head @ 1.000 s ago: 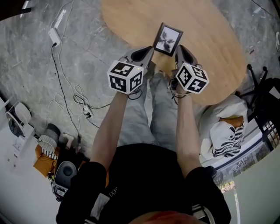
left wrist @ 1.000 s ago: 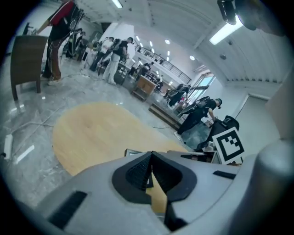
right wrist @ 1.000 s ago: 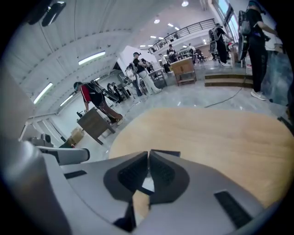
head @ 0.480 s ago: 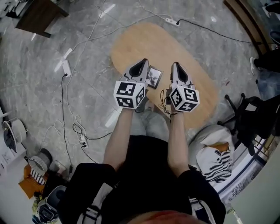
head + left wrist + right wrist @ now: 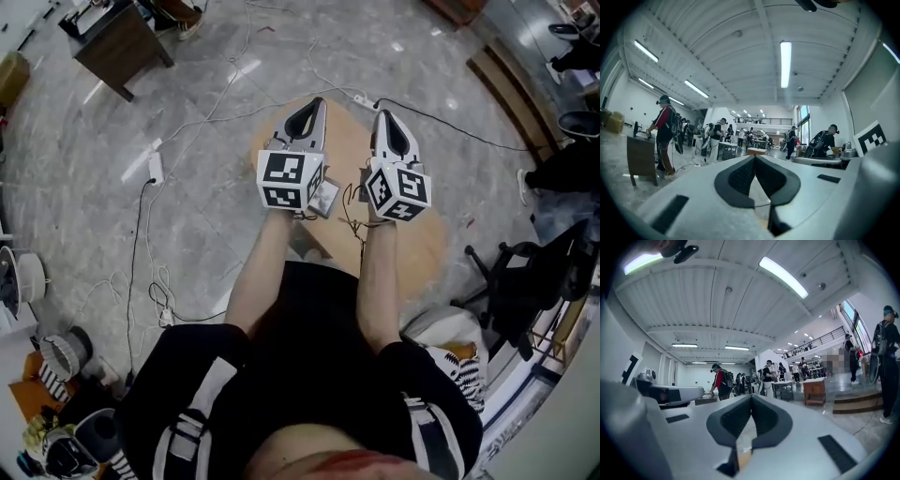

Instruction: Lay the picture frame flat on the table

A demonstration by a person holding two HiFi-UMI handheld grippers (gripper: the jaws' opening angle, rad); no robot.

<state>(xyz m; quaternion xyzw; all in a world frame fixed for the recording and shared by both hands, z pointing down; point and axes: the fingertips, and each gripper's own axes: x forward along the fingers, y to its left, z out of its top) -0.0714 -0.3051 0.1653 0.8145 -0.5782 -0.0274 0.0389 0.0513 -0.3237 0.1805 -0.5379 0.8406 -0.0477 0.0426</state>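
The picture frame point(image 5: 324, 197) is a small dark-edged frame on the oval wooden table point(image 5: 424, 239). Only its corner shows, below the left gripper's marker cube, and I cannot tell how it rests. Both grippers are raised high above the table, side by side, pointing forward and level. The left gripper point(image 5: 314, 101) is shut with nothing in it; the left gripper view shows its jaws point(image 5: 754, 157) meeting against a distant hall. The right gripper point(image 5: 386, 114) is also shut and empty, its tips point(image 5: 751, 395) together in the right gripper view.
A dark wooden desk point(image 5: 117, 42) stands on the grey floor at the far left. Cables and a power strip point(image 5: 155, 169) run across the floor. A black chair point(image 5: 511, 281) and a patterned bag point(image 5: 459, 361) sit at the right. People stand about the hall.
Both grippers have lifted away from the frame and now point level. The table and frame look smaller and lie lower in view, the frame mostly hidden under the left cube.
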